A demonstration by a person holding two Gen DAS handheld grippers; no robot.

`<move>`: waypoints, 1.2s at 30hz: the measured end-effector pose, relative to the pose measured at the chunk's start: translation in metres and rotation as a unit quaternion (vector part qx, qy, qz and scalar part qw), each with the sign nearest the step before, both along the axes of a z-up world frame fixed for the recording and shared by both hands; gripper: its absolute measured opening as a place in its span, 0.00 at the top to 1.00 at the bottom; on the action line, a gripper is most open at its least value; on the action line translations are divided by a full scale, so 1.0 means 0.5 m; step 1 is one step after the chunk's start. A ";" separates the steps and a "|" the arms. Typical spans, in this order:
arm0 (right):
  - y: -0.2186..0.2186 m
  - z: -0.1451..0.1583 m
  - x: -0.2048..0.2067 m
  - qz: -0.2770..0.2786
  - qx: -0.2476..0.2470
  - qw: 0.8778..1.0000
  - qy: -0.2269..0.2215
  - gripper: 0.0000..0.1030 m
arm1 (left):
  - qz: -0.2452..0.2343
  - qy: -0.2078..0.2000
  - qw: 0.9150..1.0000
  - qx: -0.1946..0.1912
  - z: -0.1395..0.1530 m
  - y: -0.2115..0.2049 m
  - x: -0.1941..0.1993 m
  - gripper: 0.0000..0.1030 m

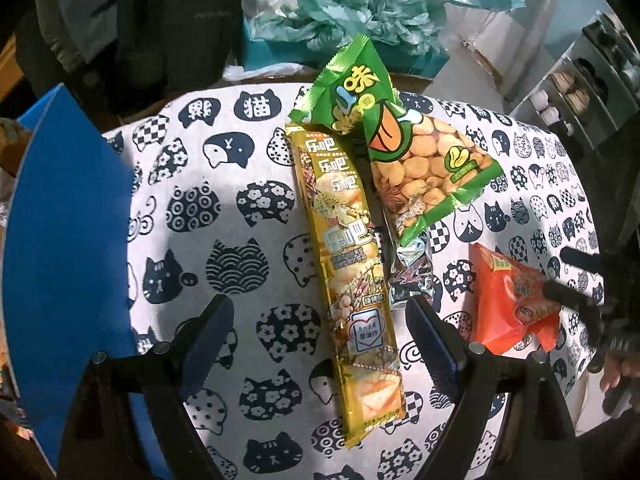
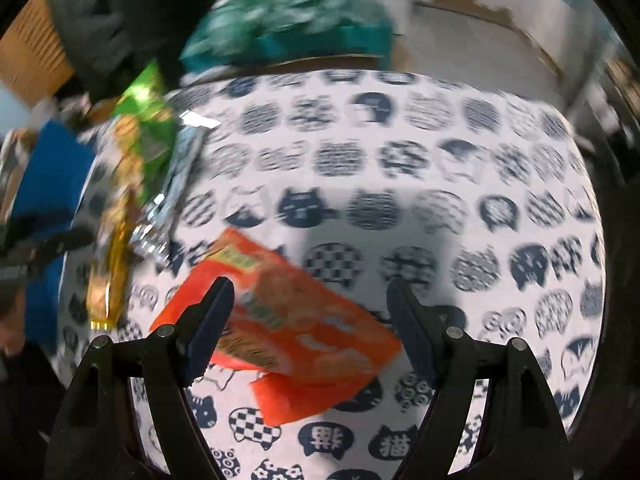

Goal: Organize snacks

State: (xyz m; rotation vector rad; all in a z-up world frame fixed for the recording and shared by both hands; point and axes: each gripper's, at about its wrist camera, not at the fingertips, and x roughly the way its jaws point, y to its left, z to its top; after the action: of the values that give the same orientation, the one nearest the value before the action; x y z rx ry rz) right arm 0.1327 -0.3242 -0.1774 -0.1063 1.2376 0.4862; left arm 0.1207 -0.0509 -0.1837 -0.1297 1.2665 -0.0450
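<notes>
The long yellow snack pack [image 1: 352, 280] lies flat on the tabletop [image 1: 224, 216], between your wide-open left gripper [image 1: 320, 344] fingers, untouched. The orange packet [image 2: 288, 320] lies under your right gripper [image 2: 310, 328], its fingers apart, gripping nothing.

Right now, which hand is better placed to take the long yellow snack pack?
Left. Its open fingers straddle the yellow pack lying on the cat-print cloth. The right gripper, also open, hovers over the orange packet instead.
</notes>
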 end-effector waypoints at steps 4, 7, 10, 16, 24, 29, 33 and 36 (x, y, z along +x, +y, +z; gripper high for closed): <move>0.037 -0.006 -0.016 0.045 -0.015 0.999 -0.007 0.23 | -0.013 0.005 1.000 0.010 -0.012 -0.018 0.011 0.14; 0.059 -0.020 -0.035 0.068 -0.021 0.997 -0.006 0.23 | -0.030 0.012 0.999 0.034 -0.025 -0.033 0.018 0.14; 0.063 -0.043 -0.038 0.080 -0.036 0.996 -0.002 0.23 | -0.045 0.020 0.997 0.054 -0.038 -0.037 0.014 0.14; 0.058 -0.072 -0.029 0.066 -0.047 0.997 0.008 0.23 | -0.043 0.035 0.997 0.054 -0.043 -0.009 0.007 0.31; 0.067 -0.090 -0.009 0.043 -0.036 0.998 0.021 0.23 | -0.045 0.038 0.997 0.055 -0.040 0.021 -0.010 0.67; 0.043 -0.083 -0.005 0.009 -0.050 0.998 0.029 0.38 | -0.046 0.036 0.996 0.066 -0.039 0.020 -0.024 0.67; -0.021 -0.086 -0.006 -0.061 -0.066 0.995 0.048 0.39 | -0.047 0.041 0.995 0.076 -0.037 0.012 -0.027 0.67; -0.062 -0.087 -0.014 -0.086 -0.063 0.992 0.059 0.38 | -0.040 0.048 0.995 0.074 -0.034 0.015 -0.029 0.67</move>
State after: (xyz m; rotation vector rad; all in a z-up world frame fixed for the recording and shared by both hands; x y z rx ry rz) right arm 0.1255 -0.3552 -0.2207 -0.0776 1.3801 0.2663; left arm 0.1060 -0.0434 -0.2009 0.0475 1.3651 -0.0138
